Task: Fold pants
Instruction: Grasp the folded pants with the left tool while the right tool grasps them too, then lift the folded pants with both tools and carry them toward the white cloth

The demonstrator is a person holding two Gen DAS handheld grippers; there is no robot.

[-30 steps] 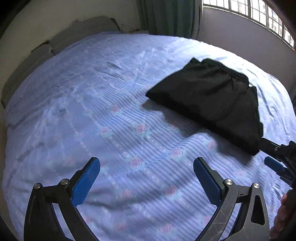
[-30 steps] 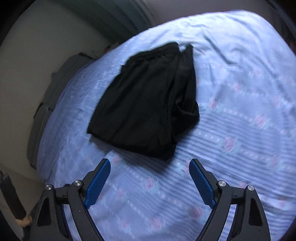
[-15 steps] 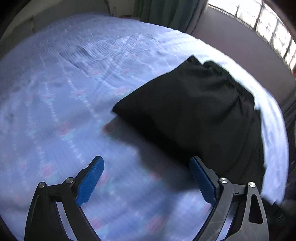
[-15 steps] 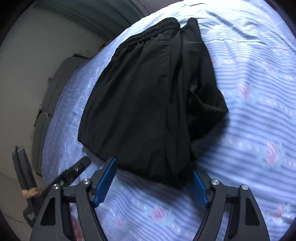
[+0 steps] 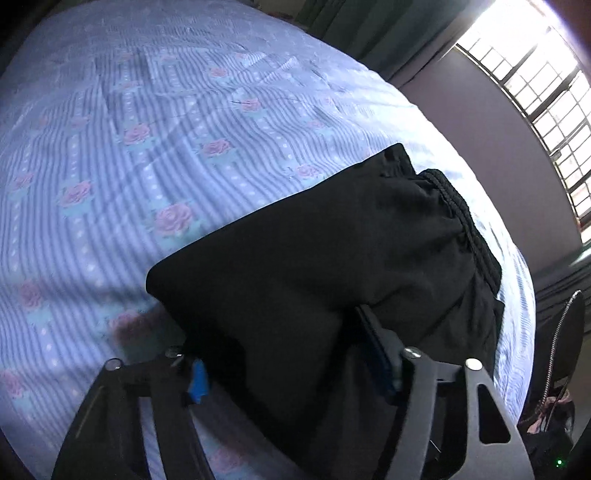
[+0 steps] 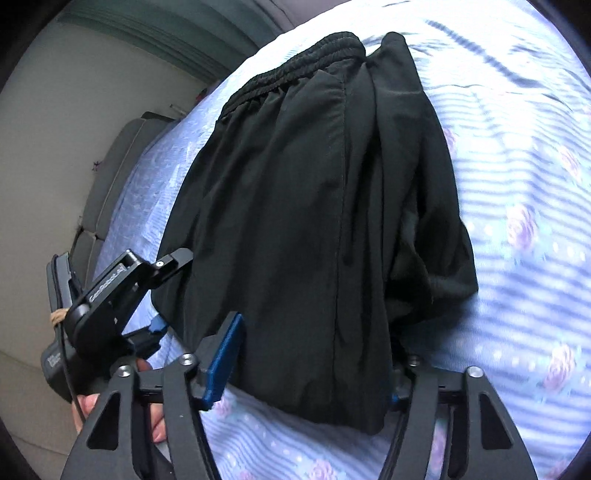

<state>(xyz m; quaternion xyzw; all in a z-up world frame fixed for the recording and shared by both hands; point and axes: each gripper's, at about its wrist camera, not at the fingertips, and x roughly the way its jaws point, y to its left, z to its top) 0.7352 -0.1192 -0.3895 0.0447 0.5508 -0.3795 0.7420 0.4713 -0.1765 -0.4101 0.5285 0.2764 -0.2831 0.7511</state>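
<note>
The black pants (image 5: 332, 258) lie folded into a thick bundle on the blue flowered bedsheet (image 5: 129, 147), elastic waistband at the far end. They also show in the right wrist view (image 6: 303, 192). My left gripper (image 5: 288, 354) is open, its jaws straddling the near edge of the bundle, with cloth over both blue pads. My right gripper (image 6: 310, 358) is open and straddles the other near corner; its left pad (image 6: 223, 358) shows, the right pad is hidden by cloth. The left gripper also shows in the right wrist view (image 6: 155, 291), against the bundle's left edge.
The bed's grey padded headboard (image 6: 110, 173) runs along the wall. A barred window (image 5: 535, 92) and green curtain (image 5: 351, 29) stand beyond the bed. A dark chair with clutter (image 5: 561, 350) stands off the bed's right side.
Both grippers have moved forward onto the pants. One second ago they hovered over bare sheet short of the bundle; now their open jaws sit around its near edge.
</note>
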